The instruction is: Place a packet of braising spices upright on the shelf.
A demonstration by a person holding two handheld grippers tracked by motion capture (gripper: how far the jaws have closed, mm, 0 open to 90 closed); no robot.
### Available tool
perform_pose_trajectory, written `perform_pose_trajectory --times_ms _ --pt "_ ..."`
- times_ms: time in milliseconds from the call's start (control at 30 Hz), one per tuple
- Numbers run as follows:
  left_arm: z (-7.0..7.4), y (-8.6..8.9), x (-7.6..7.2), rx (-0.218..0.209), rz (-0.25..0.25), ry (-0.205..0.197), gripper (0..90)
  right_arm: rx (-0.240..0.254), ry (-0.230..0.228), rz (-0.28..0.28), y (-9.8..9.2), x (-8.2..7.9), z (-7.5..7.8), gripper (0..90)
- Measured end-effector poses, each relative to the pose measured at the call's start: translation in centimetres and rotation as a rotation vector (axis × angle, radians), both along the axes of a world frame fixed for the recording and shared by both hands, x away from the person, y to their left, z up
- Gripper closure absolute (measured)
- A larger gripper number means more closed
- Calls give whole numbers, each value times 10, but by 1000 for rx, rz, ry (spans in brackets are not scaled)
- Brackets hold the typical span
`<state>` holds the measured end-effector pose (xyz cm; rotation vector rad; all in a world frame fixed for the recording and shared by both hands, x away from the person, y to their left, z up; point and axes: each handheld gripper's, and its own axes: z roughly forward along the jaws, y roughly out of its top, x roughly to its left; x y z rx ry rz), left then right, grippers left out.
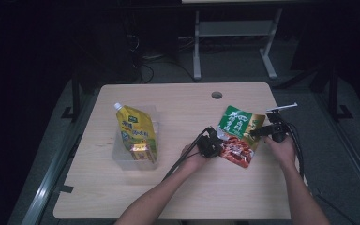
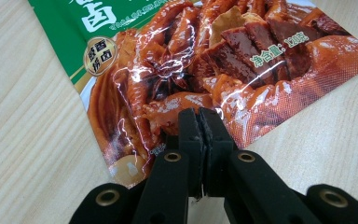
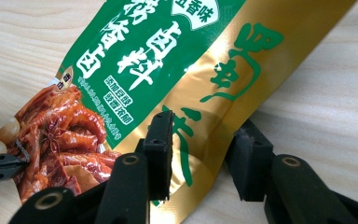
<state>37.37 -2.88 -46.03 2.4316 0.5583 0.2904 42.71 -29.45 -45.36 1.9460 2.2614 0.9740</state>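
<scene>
Step in hand: two-gripper pickup of snack pouch (image 1: 237, 136) off table (image 1: 183, 187).

Left gripper (image 2: 200, 114): jaws pressed together, pinching pouch's near edge; pouch fans out ahead of tips.

Right gripper (image 3: 200, 149): jaws apart, straddling pouch's gold edge; one jaw above film, other below and beside it, no squeeze seen yet.

Next, by my reading: right must clamp gold edge, then both lift together, level. Clear bin (image 1: 122, 157) with yellow pouch (image 1: 138, 133) lies well off beyond left gripper; likely destination.
</scene>
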Motion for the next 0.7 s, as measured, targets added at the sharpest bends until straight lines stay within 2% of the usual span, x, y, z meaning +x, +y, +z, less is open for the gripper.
perform_pose_trajectory --times_ms 200,400,567,600,633,700 --pt "0 -1 -1 2 0 -2 881 -16 14 0 4 2 -2 682" --pt "0 -1 -1 2 0 -2 881 -19 7 -5 6 2 -3 725" --pt "0 -1 -1 1 0 -3 880 -14 11 -20 6 3 -4 834" --pt "0 -1 -1 1 0 -3 878 -14 11 -20 6 3 -4 834" --pt "0 -1 -1 1 0 -2 877 -25 2 -15 7 2 -4 871" --pt "0 -1 -1 3 -1 -5 871 -20 -5 -13 7 2 -3 889"
